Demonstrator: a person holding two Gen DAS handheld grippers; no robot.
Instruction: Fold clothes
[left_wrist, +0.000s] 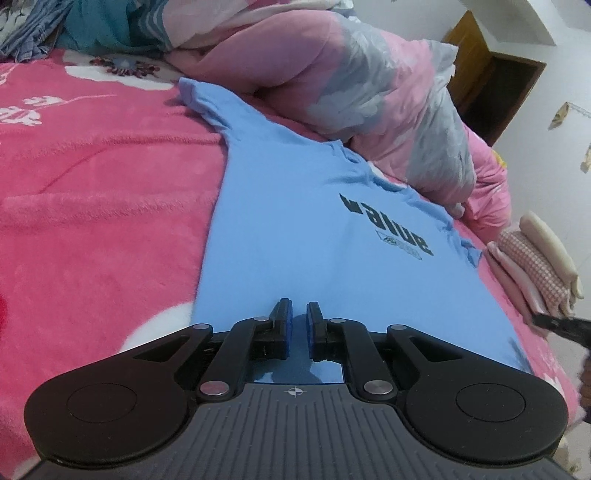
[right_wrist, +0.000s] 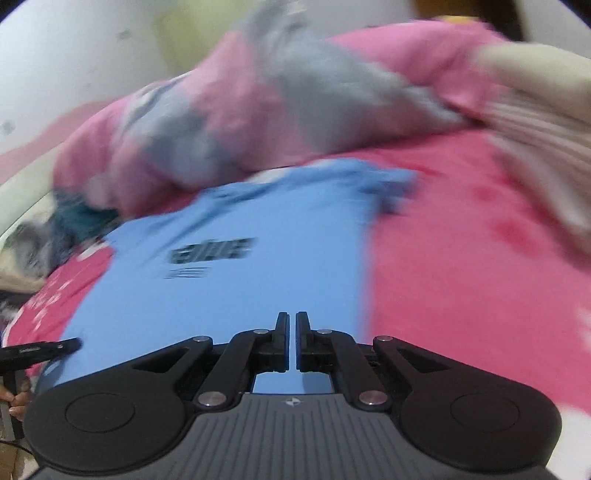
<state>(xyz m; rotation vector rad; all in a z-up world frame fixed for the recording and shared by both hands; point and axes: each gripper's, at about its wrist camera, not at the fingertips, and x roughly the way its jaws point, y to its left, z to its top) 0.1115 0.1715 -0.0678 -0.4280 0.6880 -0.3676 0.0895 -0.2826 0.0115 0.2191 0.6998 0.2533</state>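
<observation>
Risk: hem missed, grab bunches flat light-blue cotton T-shirt (left_wrist: 295, 229) | left gripper (left_wrist: 299, 314) fingers slightly parted, empty | right gripper (right_wrist: 291, 325) fingers nearly closed, empty

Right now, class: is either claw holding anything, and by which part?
Nothing is visibly held. The left claw, slightly open, and the shut right claw sit over the bottom hem of the blue T-shirt; no fabric shows between their pads.

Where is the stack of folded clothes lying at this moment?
In the left wrist view, the stack of folded clothes lies at the right edge, on the pink blanket, just right of the blue T-shirt and below the rumpled quilt.
</observation>
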